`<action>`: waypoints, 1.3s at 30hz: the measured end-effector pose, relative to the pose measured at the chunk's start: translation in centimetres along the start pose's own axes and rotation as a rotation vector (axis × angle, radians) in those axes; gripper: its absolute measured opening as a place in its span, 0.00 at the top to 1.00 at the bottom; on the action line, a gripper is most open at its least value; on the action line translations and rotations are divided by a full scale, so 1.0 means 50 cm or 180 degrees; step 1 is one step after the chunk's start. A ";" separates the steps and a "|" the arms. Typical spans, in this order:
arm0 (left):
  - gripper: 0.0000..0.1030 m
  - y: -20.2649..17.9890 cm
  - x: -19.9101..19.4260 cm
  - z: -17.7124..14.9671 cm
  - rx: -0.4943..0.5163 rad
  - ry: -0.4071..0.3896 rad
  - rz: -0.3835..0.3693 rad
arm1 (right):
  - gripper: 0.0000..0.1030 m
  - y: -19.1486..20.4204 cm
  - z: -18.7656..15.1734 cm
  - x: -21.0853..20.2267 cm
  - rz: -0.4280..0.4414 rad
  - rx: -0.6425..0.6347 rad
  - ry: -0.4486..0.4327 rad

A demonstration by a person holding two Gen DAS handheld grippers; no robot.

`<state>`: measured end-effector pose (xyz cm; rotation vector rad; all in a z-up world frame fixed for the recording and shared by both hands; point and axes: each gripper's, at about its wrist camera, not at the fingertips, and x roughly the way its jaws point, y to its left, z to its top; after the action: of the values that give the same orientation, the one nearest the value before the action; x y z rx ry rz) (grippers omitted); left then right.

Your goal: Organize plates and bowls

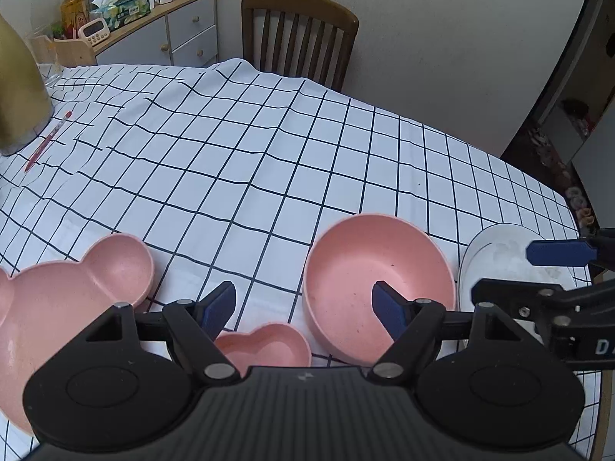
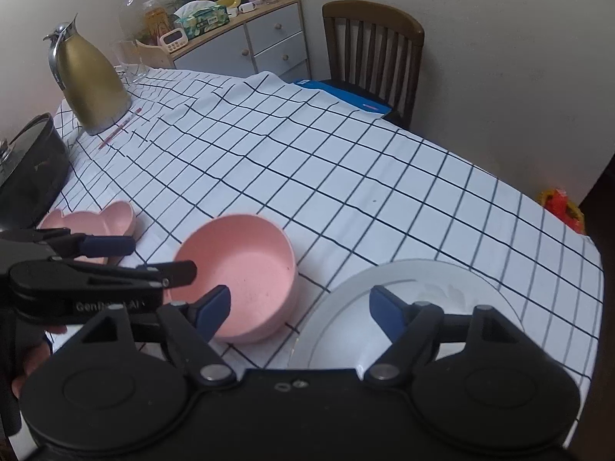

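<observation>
The left gripper (image 1: 303, 307) has its blue-padded fingers spread and empty, one pad over the round pink plastic bowl (image 1: 378, 276), the small pink heart-shaped dish (image 1: 265, 349) just below them. The right gripper (image 2: 301, 311) is likewise spread and empty, with the white round plate (image 2: 415, 292) under its right finger and the bowl beside its left.

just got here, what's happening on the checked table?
A person holds a gripper in each hand over a row of dishes. The left gripper hangs open above the small heart dish and the round pink bowl; the right gripper hangs open between that bowl and the white plate. Neither holds anything. The bear-shaped plate sits untouched at the left.
</observation>
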<state>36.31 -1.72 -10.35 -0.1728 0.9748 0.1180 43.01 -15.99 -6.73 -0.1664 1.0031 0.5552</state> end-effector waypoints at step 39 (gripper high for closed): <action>0.90 -0.014 0.016 -0.010 -0.0150 0.0411 0.0039 | 0.89 0.039 -0.010 0.065 -0.0050 0.0212 0.0434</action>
<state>36.47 -2.48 -11.21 -0.2198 1.1024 0.1426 42.96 -13.31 -9.50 -0.1543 1.1505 0.5005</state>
